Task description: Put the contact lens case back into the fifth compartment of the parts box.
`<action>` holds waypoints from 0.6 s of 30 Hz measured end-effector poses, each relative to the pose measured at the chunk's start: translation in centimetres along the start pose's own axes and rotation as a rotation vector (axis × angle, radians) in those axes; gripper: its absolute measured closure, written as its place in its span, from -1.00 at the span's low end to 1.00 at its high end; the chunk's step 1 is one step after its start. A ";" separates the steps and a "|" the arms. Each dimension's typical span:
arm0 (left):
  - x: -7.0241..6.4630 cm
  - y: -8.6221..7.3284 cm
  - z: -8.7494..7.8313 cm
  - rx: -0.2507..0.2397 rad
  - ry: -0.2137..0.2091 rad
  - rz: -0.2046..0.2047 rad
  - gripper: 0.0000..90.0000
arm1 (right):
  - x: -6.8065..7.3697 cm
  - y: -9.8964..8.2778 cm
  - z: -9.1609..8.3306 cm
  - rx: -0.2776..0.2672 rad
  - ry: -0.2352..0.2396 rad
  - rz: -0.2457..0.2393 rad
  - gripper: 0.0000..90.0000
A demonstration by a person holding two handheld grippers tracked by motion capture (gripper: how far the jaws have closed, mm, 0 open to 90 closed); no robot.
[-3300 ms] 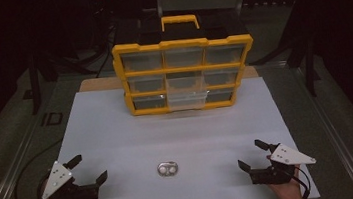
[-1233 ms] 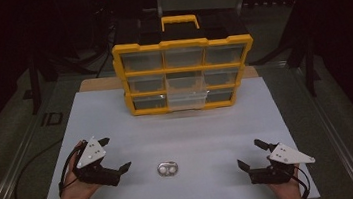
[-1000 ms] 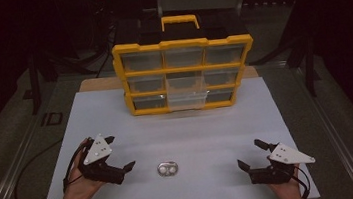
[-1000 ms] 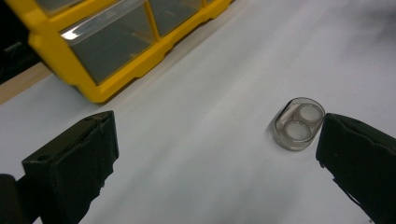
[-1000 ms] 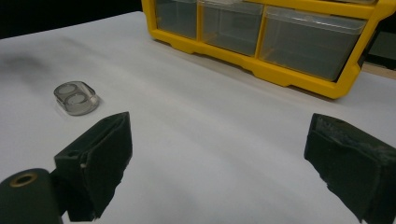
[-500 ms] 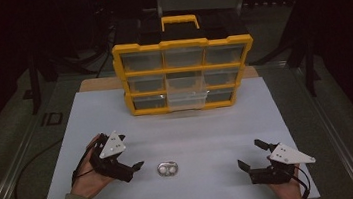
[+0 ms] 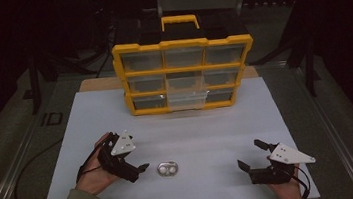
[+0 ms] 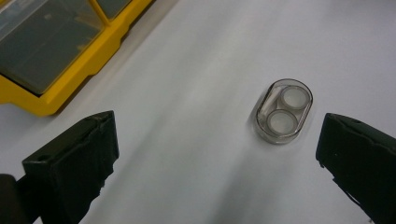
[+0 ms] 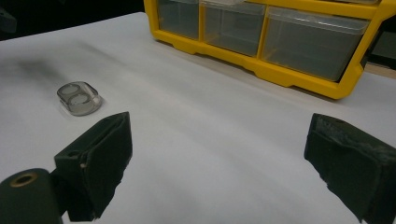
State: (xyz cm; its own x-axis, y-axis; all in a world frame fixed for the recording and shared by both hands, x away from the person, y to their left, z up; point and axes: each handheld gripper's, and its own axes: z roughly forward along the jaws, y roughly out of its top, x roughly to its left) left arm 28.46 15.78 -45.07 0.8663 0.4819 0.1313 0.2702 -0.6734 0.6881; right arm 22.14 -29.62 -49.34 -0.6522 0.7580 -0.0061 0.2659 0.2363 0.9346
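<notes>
A small clear oval case (image 7: 168, 169) with two round white pieces inside lies flat on the white board (image 7: 193, 133), near the front middle. My left gripper (image 7: 139, 172) is open just left of the case, its tips a short way off and apart from it. In the left gripper view the case (image 8: 284, 111) lies ahead, nearer the right jaw, with the left gripper (image 8: 217, 140) spread wide. My right gripper (image 7: 249, 154) rests open at the front right, holding nothing. In the right gripper view (image 9: 219, 140) the case (image 9: 79, 98) lies far to the left.
A yellow organizer (image 7: 185, 73) with several clear drawers and a top handle stands at the back middle of the board; its corner (image 8: 56, 100) and front (image 9: 280, 70) show in the gripper views. Dark floor and stands surround the table.
My left gripper has moved from the front left corner rightwards to just beside the clear case. The right gripper and the case have stayed put.
</notes>
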 end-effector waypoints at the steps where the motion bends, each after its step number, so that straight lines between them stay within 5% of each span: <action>1: 0.0 0.1 0.1 0.006 -0.005 0.005 -1.00 | 0.0 0.0 0.0 0.000 0.000 0.000 -0.82; 18: -0.1 1.2 1.3 0.101 -0.062 0.072 -1.00 | 0.1 0.0 0.1 0.005 0.006 0.004 -0.82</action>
State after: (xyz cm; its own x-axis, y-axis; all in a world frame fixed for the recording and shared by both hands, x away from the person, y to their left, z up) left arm 29.25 14.14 -45.18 0.9083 0.3970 0.1317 0.2444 -0.7593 0.6031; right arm 22.14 -29.53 -49.38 -0.6554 0.7553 -0.0001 0.2718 0.2360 0.9330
